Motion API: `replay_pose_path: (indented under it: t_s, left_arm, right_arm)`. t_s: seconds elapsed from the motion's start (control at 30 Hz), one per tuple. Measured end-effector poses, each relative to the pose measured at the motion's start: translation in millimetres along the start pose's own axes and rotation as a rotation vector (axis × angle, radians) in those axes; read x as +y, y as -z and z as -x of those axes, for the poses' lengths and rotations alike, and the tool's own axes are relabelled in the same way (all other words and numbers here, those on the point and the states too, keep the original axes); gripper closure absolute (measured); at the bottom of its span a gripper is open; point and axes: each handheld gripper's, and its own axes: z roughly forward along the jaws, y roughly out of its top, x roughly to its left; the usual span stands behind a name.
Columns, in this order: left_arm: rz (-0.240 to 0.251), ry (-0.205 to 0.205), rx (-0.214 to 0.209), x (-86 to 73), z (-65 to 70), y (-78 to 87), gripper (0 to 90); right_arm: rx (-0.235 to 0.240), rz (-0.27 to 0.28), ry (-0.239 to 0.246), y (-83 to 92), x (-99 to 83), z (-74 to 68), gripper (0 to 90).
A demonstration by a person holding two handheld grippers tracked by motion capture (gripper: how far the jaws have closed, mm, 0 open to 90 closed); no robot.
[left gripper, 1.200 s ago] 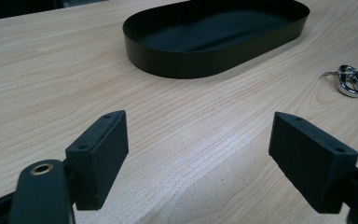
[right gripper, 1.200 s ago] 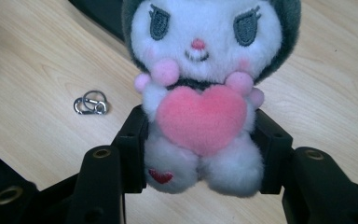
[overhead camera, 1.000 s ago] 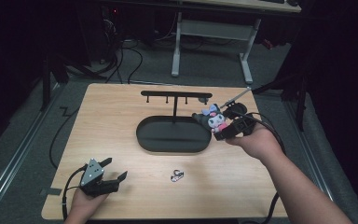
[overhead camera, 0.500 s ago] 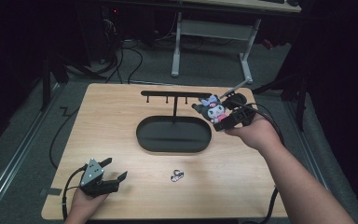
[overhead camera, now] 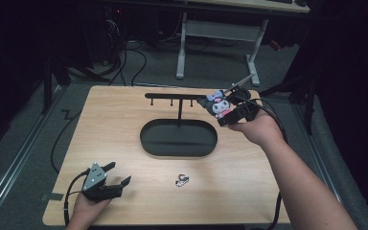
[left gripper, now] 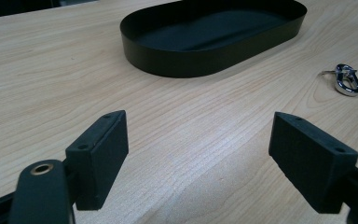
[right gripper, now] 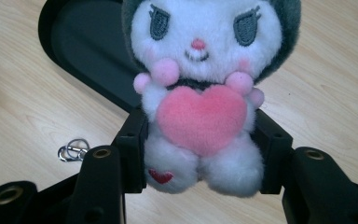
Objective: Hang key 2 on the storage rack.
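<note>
Lifted higher, right gripper clamps plush toy beside rack; left gripper gapes empty.

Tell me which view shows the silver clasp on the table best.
The left gripper view: the silver clasp lies sharp on bare wood, right of the black tray. The high view shows it tiny; the right gripper view shows it partly behind a jaw.
</note>
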Motion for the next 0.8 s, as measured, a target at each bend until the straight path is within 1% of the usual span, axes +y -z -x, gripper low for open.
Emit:
replay_pose_path:
  t_s: [0.03,0.07,0.1,0.13,0.17,0.23,0.33,0.4,0.43,0.5,0.57,0.6,0.63,0.67,0.7,0.73,0.8]
  left_arm:
    - [-0.001,0.0,-0.001,0.0,0.0,0.0,20.5]
    - [-0.001,0.0,-0.001,0.0,-0.1,0.0,20.5]
    - [-0.001,0.0,-0.002,0.0,0.0,0.0,20.5]
    - [-0.002,-0.001,-0.002,0.0,0.0,-0.1,20.5]
    - [-0.003,-0.002,-0.004,0.1,0.1,-0.3,20.6]
    - [-0.003,-0.002,-0.004,0.1,0.2,-0.5,20.6]
    - [-0.004,-0.003,-0.005,0.2,0.3,-0.7,20.6]
    - [-0.004,-0.004,-0.005,0.2,0.4,-0.7,20.6]
    - [-0.004,-0.005,-0.004,0.2,0.5,-0.7,20.6]
    - [-0.004,-0.005,-0.004,0.2,0.6,-0.8,20.7]
    - [-0.003,-0.005,-0.003,0.1,0.7,-1.0,20.7]
    - [-0.003,-0.005,-0.003,0.1,0.7,-1.0,20.7]
    - [-0.003,-0.005,-0.003,0.1,0.7,-1.0,20.7]
    - [-0.003,-0.005,-0.003,0.1,0.8,-1.0,20.7]
    - [-0.003,-0.006,-0.003,0.1,0.8,-1.0,20.7]
    - [-0.004,-0.007,-0.002,0.1,0.9,-0.9,20.7]
    - [-0.004,-0.007,-0.003,0.1,0.9,-0.9,20.7]
  right_arm:
    - [-0.005,0.004,0.006,-0.4,0.4,1.1,49.2]
    - [-0.008,0.005,-0.002,-0.6,0.6,2.2,49.2]
    - [-0.013,0.012,-0.001,-0.9,0.3,3.4,49.2]
    - [-0.02,0.013,-0.013,-0.5,-0.4,4.8,49.2]
    - [-0.021,0.014,-0.015,-0.2,-2.2,7.6,49.2]
    - [-0.021,0.012,-0.016,0.1,-3.8,8.8,49.2]
    - [-0.02,0.008,-0.031,-1.7,-13.8,12.3,49.1]
    - [-0.022,-0.001,-0.022,-4.7,-19.8,14.9,49.1]
    - [-0.022,-0.001,-0.022,-4.7,-19.8,14.9,49.1]
    - [-0.029,-0.008,-0.02,-8.0,-26.4,16.9,49.1]
    - [-0.032,-0.021,-0.03,-12.5,-33.2,18.9,49.1]
    - [-0.034,-0.023,-0.025,-15.3,-35.4,19.7,49.1]
    - [-0.034,-0.023,-0.025,-15.3,-35.4,19.7,49.1]
    - [-0.032,-0.033,-0.025,-21.6,-39.3,20.2,49.1]
    - [-0.032,-0.033,-0.025,-21.6,-39.3,20.2,49.1]
    - [-0.026,-0.036,-0.03,-29.8,-42.4,19.9,49.1]
    - [-0.025,-0.036,-0.025,-32.5,-43.0,20.1,49.0]
